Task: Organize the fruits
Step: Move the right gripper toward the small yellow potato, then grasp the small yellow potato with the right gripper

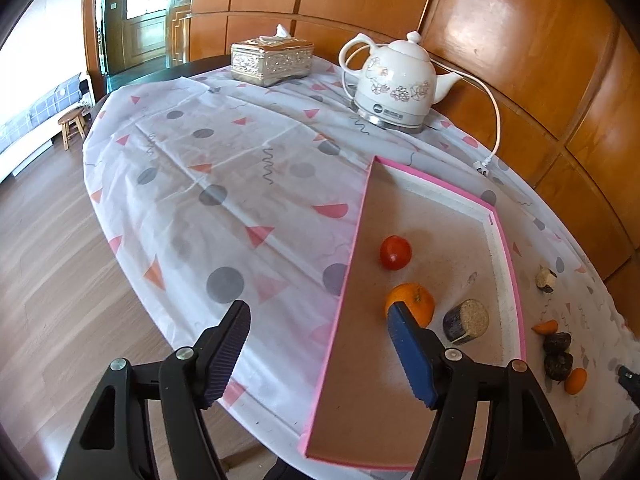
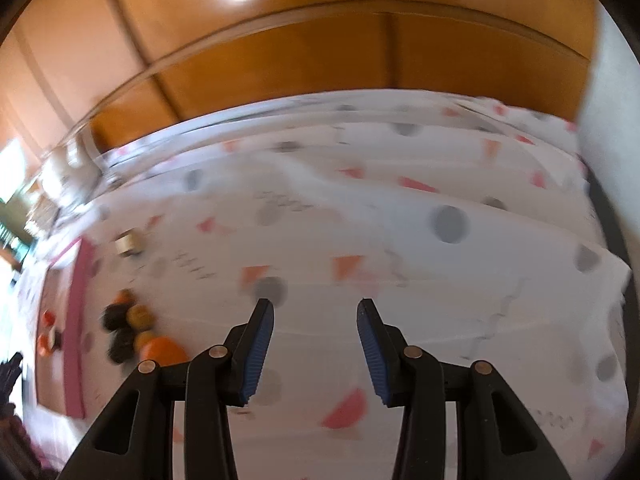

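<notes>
A pink-rimmed tray [image 1: 354, 248] lies on the clothed table and holds a red tomato [image 1: 395, 252], an orange [image 1: 412, 302] and a cut purple piece [image 1: 466, 321]. My left gripper [image 1: 316, 320] is open and empty, straddling the tray's left rim above the table. Right of the tray lie dark fruits [image 1: 557, 354], small orange fruits [image 1: 576, 381] and another cut piece [image 1: 546, 279]. In the blurred right wrist view my right gripper [image 2: 316, 312] is open and empty above the cloth; the fruit pile [image 2: 132, 332] and the tray [image 2: 76, 320] are to its left.
A white electric kettle [image 1: 396, 84] with a loose cord and plug [image 1: 482, 167] and a silver tissue box [image 1: 272, 60] stand at the far side of the table. Wooden wall panels run behind. The table's left edge drops to the wooden floor, with a stool [image 1: 72, 124] beyond.
</notes>
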Tool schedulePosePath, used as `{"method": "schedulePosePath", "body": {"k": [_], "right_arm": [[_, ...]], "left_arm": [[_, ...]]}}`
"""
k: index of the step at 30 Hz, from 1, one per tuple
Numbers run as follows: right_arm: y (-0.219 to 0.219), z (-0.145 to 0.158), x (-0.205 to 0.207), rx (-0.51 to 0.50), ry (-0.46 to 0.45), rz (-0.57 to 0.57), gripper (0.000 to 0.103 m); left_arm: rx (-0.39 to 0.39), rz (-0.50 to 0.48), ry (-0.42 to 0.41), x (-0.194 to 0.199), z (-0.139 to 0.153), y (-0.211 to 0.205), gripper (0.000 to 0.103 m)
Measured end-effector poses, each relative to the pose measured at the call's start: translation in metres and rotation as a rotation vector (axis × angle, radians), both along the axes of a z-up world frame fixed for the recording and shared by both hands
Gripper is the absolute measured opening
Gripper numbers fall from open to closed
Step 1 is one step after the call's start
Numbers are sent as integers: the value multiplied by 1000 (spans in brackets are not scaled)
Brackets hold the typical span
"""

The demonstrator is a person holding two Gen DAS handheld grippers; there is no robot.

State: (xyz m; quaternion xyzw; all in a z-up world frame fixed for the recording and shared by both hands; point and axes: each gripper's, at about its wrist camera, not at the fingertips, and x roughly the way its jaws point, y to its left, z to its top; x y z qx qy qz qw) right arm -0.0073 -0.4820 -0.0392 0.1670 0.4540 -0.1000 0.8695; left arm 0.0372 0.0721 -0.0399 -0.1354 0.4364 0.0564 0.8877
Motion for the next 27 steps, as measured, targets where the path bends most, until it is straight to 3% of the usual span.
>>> {"method": "schedulePosePath", "body": {"k": [6,13,19,27], "right_arm": [[47,0,12,-14,-1,181,44],[91,-3,31,-32,21,301,44],[134,-16,63,-60,71,413,35],[156,-38,100,-63,146,457,27]], "left_arm": [[-27,34,7,-8,-4,13,74],[-48,48,7,-12,-5,20,75],[-61,58,3,-15,-5,25,76],[-73,81,2,-18,-6,34,79]]}}
